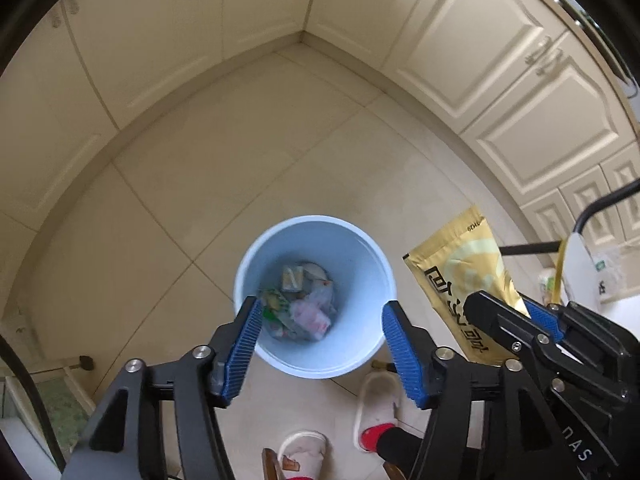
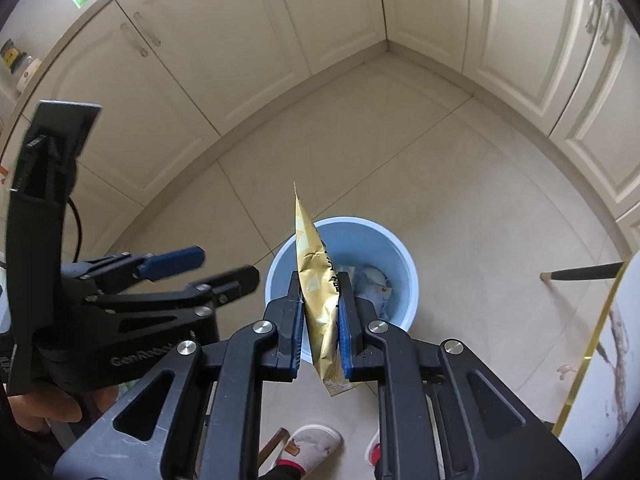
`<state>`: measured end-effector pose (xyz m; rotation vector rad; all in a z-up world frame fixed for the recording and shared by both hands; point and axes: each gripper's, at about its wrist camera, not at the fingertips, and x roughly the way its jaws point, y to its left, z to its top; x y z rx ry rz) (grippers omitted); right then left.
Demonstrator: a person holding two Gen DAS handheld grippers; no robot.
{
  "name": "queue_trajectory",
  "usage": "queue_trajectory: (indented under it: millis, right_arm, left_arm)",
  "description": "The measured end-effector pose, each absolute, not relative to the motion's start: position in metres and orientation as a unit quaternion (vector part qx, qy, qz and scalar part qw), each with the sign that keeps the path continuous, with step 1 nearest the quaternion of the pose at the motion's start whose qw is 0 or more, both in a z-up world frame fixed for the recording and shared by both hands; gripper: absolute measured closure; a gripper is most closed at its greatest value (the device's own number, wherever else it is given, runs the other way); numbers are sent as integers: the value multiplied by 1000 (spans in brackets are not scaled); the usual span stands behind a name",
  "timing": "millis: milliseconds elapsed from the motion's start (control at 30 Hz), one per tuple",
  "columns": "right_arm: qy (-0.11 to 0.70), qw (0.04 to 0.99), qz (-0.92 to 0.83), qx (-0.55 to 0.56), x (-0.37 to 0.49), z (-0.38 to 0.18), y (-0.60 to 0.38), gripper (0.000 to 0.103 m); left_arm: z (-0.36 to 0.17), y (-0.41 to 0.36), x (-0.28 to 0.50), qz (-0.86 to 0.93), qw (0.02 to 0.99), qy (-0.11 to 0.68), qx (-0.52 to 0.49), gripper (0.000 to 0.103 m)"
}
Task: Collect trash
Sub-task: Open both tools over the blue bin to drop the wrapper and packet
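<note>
We've got the left gripper [image 1: 320, 332] right over the blue bin [image 1: 256, 256], jaws apart w/ nothing between them, so it's lined up above the opening, empty. We hold the right gripper [image 2: 320, 320] clamped on one gold snack bag [image 2: 316, 276], pinched edge-on so it hangs thin & narrow, its lower end out over the bin's rim. We judge that's to let it drop straight in. It's not in the bin yet.

Count: 1 bin, 1 gold bag, 2 grippers. Inside the bin approx 3–4 wrappers [image 1: 298, 304], crumpled together, can't tell exactly. 2 slippers [image 1: 378, 400] show on the tile floor [image 1: 224, 184] just beside the bin, i.e. we're standing close. Cabinets [image 1: 472, 40] wrap the corner behind.
</note>
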<state>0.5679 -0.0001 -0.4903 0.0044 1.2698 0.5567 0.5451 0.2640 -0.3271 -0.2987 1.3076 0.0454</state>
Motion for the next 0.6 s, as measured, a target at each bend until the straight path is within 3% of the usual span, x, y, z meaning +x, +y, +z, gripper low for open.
queue_trajectory:
  millis: [133,433,533,567,600]
  right_arm:
    - [579,770,266,5,562,-488,6,81]
    - [543,797,265,-2,539,-430,7,48]
    - [518,815,259,-10,524,-395,4,29]
    - [509,823,250,-17,517,-381,3,16]
    - [501,830,246,-22,514,-369,3,10]
  left_arm:
    - [-311,255,535,44,784,604,-133,38]
    - [-245,246,493,67,810,566,-142,36]
    - [-207,244,467,76,829,535,-144,30]
    - [-196,243,461,80,836,525,-142,25]
    - [-188,240,454,81,842,515,-141,23]
